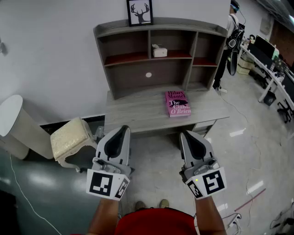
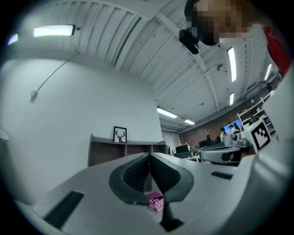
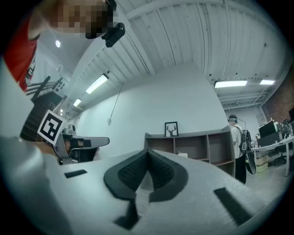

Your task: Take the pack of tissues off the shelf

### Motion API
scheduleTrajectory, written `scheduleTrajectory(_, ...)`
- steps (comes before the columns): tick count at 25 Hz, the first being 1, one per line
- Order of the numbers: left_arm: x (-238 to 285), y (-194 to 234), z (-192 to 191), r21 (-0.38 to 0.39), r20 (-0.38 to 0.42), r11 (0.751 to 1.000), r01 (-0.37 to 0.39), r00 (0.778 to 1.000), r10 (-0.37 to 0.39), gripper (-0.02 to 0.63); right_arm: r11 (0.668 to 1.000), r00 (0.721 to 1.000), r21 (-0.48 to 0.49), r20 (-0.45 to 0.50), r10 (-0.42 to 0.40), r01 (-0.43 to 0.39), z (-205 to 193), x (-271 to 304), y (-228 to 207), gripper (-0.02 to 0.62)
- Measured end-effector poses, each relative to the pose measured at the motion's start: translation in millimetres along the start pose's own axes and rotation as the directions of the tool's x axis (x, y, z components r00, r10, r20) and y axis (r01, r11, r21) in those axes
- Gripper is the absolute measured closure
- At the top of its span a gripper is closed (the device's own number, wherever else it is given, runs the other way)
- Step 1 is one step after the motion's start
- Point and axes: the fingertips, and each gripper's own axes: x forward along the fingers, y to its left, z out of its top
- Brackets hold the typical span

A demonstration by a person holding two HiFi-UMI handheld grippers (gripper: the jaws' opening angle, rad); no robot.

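Observation:
The pack of tissues (image 1: 160, 51) is a small pale box in the middle upper compartment of the grey shelf unit (image 1: 106, 33), which stands on a grey desk (image 1: 124, 114); the pack also peeks past the right jaw in the right gripper view as a pale shape (image 3: 182, 155). My left gripper (image 1: 123, 130) and right gripper (image 1: 185, 135) hover side by side in front of the desk, well short of the shelf. Both are shut with nothing between the jaws; the pads meet at the tips in the left gripper view (image 2: 149, 156) and the right gripper view (image 3: 148, 152).
A pink book (image 1: 177, 103) lies on the desk below the shelf. A framed deer picture (image 1: 140, 12) stands on top of the shelf. A cream stool (image 1: 72, 140) and a white round object (image 1: 14, 124) sit left. A person (image 1: 232, 36) stands by office desks at right.

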Motion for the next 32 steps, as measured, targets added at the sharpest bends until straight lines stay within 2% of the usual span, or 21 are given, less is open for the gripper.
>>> scheduleTrajectory(7, 16.6, -21.2, -3.0, -0.009, -0.006, 1.000, -0.001, 1.000, 0.001, 0.592, 1.000, 1.000, 0.014, 0.008, 0.016, -0.016, -0.6, -12.2, -22.1, 0.591)
scheduleTrajectory(13, 46.6, -48.6, -6.8, -0.003, -0.009, 1.000, -0.007, 1.000, 0.007, 0.592, 0.999, 1.000, 0.037, 0.013, -0.011, 0.011, -3.8, -39.1, -60.6, 0.591)
scheduleTrajectory(21, 97.7, -71.4, -14.8, 0.007, -0.020, 0.998, -0.066, 0.998, 0.066, 0.592, 0.998, 0.999, 0.034, -0.006, -0.043, 0.043, -17.9, -69.1, -115.7, 0.591)
scheduleTrajectory(27, 145.2, -72.7, -27.8, 0.011, -0.025, 0.996, -0.086, 0.996, 0.086, 0.592, 0.999, 0.999, 0.030, 0.008, -0.045, 0.044, -20.1, -47.3, -145.9, 0.591)
scheduleTrajectory(32, 191.6, -59.6, -56.5, -0.002, -0.005, 0.995, -0.100, 0.995, 0.100, 0.591, 1.000, 1.000, 0.011, -0.002, -0.012, 0.012, -34.1, -8.0, -167.9, 0.591)
